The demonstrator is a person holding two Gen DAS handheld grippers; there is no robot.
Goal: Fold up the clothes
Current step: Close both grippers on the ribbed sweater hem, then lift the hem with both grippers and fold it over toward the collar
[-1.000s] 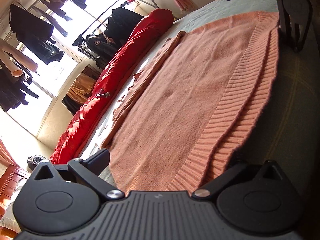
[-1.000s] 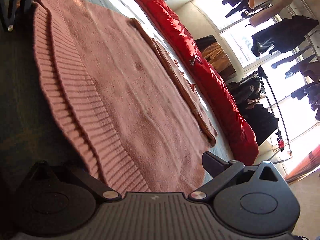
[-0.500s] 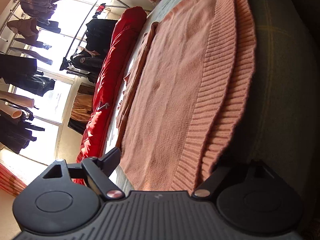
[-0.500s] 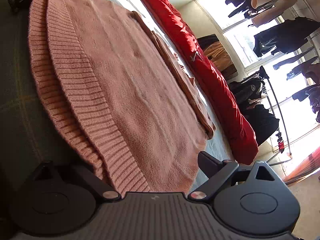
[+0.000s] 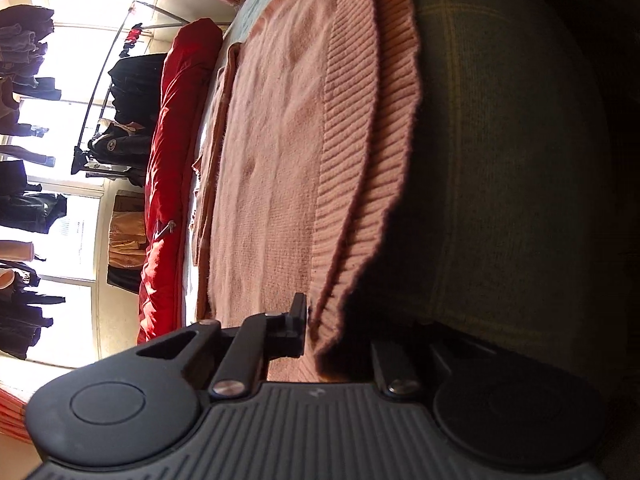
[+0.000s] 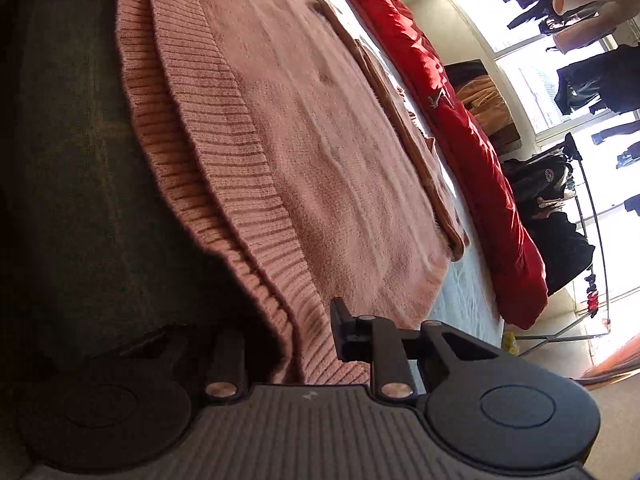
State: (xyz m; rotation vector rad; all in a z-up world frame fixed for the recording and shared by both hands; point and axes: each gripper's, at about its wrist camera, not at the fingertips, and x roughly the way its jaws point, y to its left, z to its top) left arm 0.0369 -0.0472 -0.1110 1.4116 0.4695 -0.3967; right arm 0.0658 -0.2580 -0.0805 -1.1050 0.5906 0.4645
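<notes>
Nearest the lens in the left wrist view, the left tongs (image 5: 320, 332) have closed on the ribbed hem (image 5: 352, 184) of the pink sweater (image 5: 272, 128). One black finger (image 5: 294, 326) presses against the knit from the window side, and the opposite finger is lost in shadow under the cloth (so only one pad can be seen). The doubled layers of the hem are pinched and lifted slightly off the bed (image 5: 500, 140).

The right wrist view shows much the same. The right tongs (image 6: 308, 340) are clamped on the other end of the same ribbed hem (image 6: 224, 152), with one finger (image 6: 352, 336) flat against the fabric and its partner hidden in the dark beneath. Both layers of ribbing run down into the grip.

Beyond the tongs the pink sweater (image 6: 328, 128) lies spread flat across the bed (image 6: 68, 120) — a dark green plaid cover — with a sleeve folded in along its far edge. Just past that edge a strip of pale blue sheet (image 6: 468, 296) shows. Then comes a long red padded coat (image 6: 472, 128) stretched along the far side of the bed. Farthest off, dark garments hang on a clothes rack (image 5: 132, 92) before bright windows (image 5: 72, 52).
</notes>
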